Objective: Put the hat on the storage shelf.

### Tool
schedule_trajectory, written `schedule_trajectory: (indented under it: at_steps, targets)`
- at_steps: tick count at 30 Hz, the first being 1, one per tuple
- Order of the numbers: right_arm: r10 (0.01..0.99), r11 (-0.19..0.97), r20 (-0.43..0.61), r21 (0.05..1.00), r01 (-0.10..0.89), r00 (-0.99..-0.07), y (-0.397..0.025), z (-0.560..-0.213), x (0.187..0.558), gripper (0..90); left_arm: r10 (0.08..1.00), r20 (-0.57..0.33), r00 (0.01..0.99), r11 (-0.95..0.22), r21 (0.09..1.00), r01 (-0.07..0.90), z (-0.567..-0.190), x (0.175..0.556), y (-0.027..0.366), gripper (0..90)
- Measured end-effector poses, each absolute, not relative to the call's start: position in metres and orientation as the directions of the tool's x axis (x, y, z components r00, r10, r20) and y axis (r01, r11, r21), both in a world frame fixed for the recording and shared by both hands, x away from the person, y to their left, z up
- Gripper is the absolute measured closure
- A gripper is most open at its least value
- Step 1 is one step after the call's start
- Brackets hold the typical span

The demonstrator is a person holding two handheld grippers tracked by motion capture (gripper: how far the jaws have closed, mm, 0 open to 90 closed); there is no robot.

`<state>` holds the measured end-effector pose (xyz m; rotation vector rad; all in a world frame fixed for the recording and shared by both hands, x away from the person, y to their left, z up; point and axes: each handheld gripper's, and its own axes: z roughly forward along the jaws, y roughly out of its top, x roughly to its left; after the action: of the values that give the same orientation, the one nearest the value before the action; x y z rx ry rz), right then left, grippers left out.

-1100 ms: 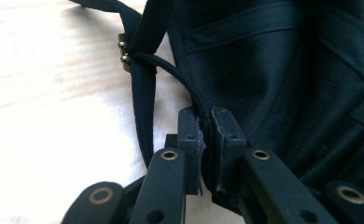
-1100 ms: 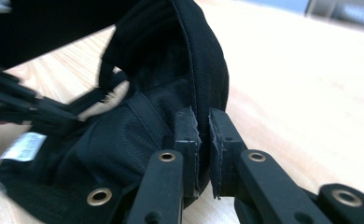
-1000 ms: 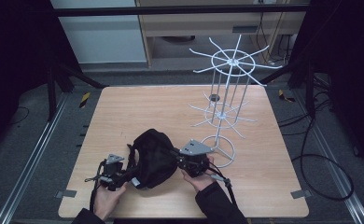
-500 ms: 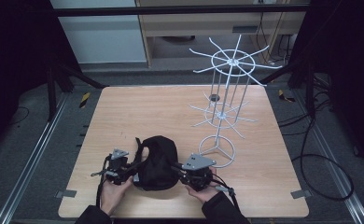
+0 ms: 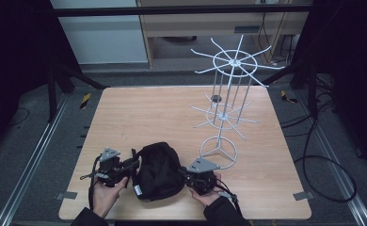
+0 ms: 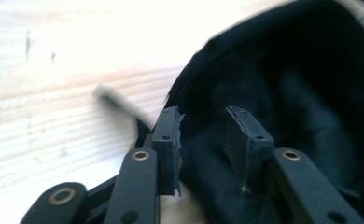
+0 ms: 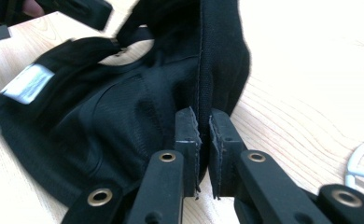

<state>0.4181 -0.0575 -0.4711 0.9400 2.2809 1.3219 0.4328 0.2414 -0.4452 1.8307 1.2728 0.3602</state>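
Now black cap (image 5: 157, 170) lies opening-up on near edge of bench (image 5: 163, 113), between both hands. Right hand-held gripper (image 7: 203, 135) clamped on cap's rim seam, jaws nearly together with fabric pinched between. Left hand-held gripper (image 6: 201, 135) released, jaws apart, cap fabric in gap but not pinched. White label (image 7: 28, 83) visible inside cap. White wire rack (image 5: 228, 94) stands just right of cap, near right hand-held gripper.

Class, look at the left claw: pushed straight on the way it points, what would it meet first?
Probably the black cap: the left claw stands open, its jaws already straddling the cap's edge.
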Motion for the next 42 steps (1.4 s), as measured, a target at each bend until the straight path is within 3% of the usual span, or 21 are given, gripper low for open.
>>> schedule_trajectory:
  at_steps: [10,25,29,32,39,42]
  targets:
    - [0.683,0.341,0.047,0.862,0.375,-0.729,-0.055,-0.472,0.416,83.6,0.803,-0.230,0.549,-0.168,0.797,0.580,-0.428,0.428,0.199,48.6]
    - [0.648,0.363,0.033,0.865,0.347,-0.761,-0.051,-0.471,0.413,83.8,0.804,-0.300,0.513,-0.108,0.775,0.623,-0.433,0.453,0.163,29.1]
    - [0.612,0.378,0.026,0.868,0.322,-0.790,-0.048,-0.471,0.411,83.9,0.815,-0.281,0.506,-0.126,0.767,0.629,-0.436,0.456,0.155,28.1]
    - [0.583,0.394,0.018,0.868,0.303,-0.812,-0.045,-0.472,0.409,83.9,0.827,-0.263,0.496,-0.142,0.757,0.638,-0.438,0.457,0.151,29.0]
    - [0.576,0.398,0.022,0.866,0.304,-0.817,-0.042,-0.473,0.409,83.0,0.826,-0.290,0.484,-0.129,0.738,0.662,-0.437,0.457,0.154,55.5]
    - [0.572,0.396,0.027,0.866,0.306,-0.819,-0.042,-0.473,0.409,81.7,0.818,-0.302,0.489,-0.120,0.742,0.659,-0.436,0.455,0.155,61.2]
